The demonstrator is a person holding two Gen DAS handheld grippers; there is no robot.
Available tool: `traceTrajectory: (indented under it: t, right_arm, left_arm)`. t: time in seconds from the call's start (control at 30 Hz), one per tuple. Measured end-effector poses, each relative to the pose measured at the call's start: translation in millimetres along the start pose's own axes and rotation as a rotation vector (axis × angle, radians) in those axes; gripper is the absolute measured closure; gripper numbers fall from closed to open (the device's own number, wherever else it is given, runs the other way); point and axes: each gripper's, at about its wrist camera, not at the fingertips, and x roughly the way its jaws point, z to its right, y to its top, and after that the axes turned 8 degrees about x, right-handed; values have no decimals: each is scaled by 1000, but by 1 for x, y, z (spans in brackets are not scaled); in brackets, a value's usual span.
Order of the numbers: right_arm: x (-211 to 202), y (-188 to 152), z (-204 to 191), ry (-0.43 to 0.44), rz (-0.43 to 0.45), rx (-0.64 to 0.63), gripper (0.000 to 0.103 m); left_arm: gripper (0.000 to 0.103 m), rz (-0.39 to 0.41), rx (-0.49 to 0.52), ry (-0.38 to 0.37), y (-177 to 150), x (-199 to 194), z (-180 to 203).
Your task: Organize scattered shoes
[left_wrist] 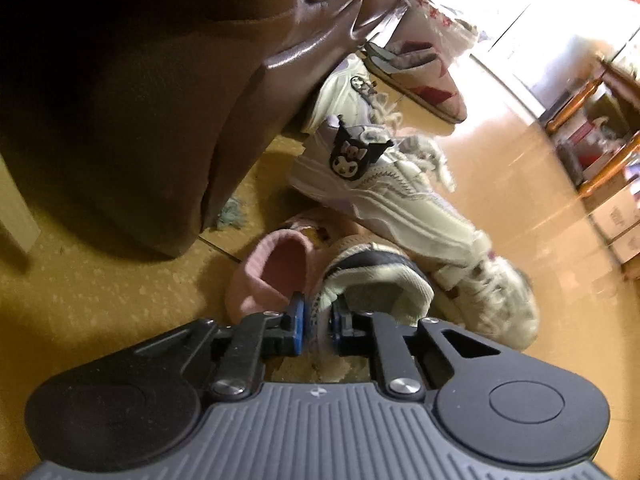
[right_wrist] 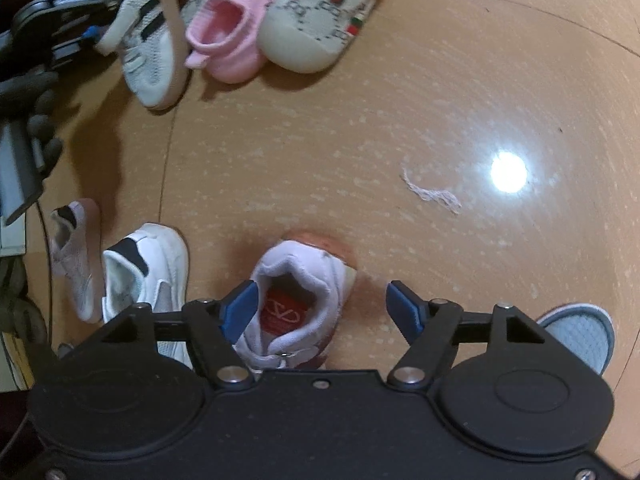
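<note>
Left gripper (left_wrist: 317, 322): jaws drawn close together, pinching the heel collar of a small cream shoe with black stripes (left_wrist: 376, 276). The blue pads sit on either side of the collar's rim. In the right wrist view the same shoe (right_wrist: 150, 44) hangs tilted from the left gripper (right_wrist: 98, 34), toe down toward the floor (right_wrist: 360, 140); whether the toe touches the floor cannot be told. A gloved hand (right_wrist: 38, 120) holds that tool.

Just beside the left jaws, on their left, lies a pink knit shoe (left_wrist: 268, 276), opening facing the camera. Beyond the jaws a white sneaker with a cartoon badge (left_wrist: 384, 188) lies slanted, another white sneaker (left_wrist: 348, 88) behind it against a brown leather sofa (left_wrist: 160, 100). A worn white laced shoe (left_wrist: 492, 300) sits to the right of the jaws. Patterned slippers (left_wrist: 416, 76) lie further off.

Right gripper (right_wrist: 320, 308): jaws spread wide, nothing pressed between them. A white shoe with a red insole (right_wrist: 300, 292) stands on the floor inside the gap, close to the left pad, apart from the right pad. Left of these jaws are a white shoe with a black heel tab (right_wrist: 152, 264) and a pale pink shoe (right_wrist: 76, 256), side by side. A light blue shoe (right_wrist: 580, 332) shows right of the jaws. Well ahead sit the pink knit shoe (right_wrist: 224, 36) and a cream monogram shoe (right_wrist: 316, 28), touching. A scrap of thread (right_wrist: 432, 192) lies on the floor ahead.
</note>
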Motion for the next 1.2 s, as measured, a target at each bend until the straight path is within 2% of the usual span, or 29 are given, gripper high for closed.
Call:
traceTrajectory:
  t: [0.13,0.17,0.2,0.27,0.33,0.37,0.4,0.47,0.7,0.77,0.83,0.9,1.03,1.07,1.17,1.2]
  right_arm:
    - [7,-4,7,12,13,37,33]
    - [8,-5,8,14,24,39,37]
    - [9,-6,9,17,35,40,53]
    - [13,-9,11,23,42,46,69]
    - [16,-12,10,26,56,35,76]
    - [17,-14,7,24,66,21,84]
    - [18,-16,5,23,76,7,84]
    - [20,-19,-11,-39,75,-126,86]
    - [24,-20,-27,-127,18,-313,89]
    - [25,-21,-30,-133,7,-346,89]
    - [29,-28,-44,-146,5,-472,88]
    - [33,-30,-50,-142,-7,-495,89]
    - [36,-30,-42,-138,11,-348,88]
    - [34,-29,-40,-148,18,-314,81]
    - [31,-24,-35,-121,11,-255,75]
    - [28,-24,-34,-110,13,-231,63]
  left_arm:
    - [91,8,19,-16,3,-20,0]
    - [91,8,10,-23,4,-28,-1]
    - [91,7,-2,-30,5,-34,-3]
    - [91,3,-16,-41,5,-48,-4]
    - [91,-2,-10,-40,4,-59,-4]
    - [91,-9,-2,-37,3,-69,-3]
    - [91,-14,3,-35,1,-75,-3]
    - [91,-26,19,-26,-4,-91,-4]
    - [91,-50,103,42,-21,-141,-8]
    - [91,-54,105,54,-26,-152,-11]
    - [91,-56,103,66,-30,-164,-15]
    - [91,-51,90,72,-32,-176,-20]
    - [91,-47,67,63,-27,-184,-31]
    - [91,-52,67,50,-24,-181,-33]
    - [91,-64,52,31,-20,-162,-38]
    - [91,-68,47,29,-19,-156,-40]
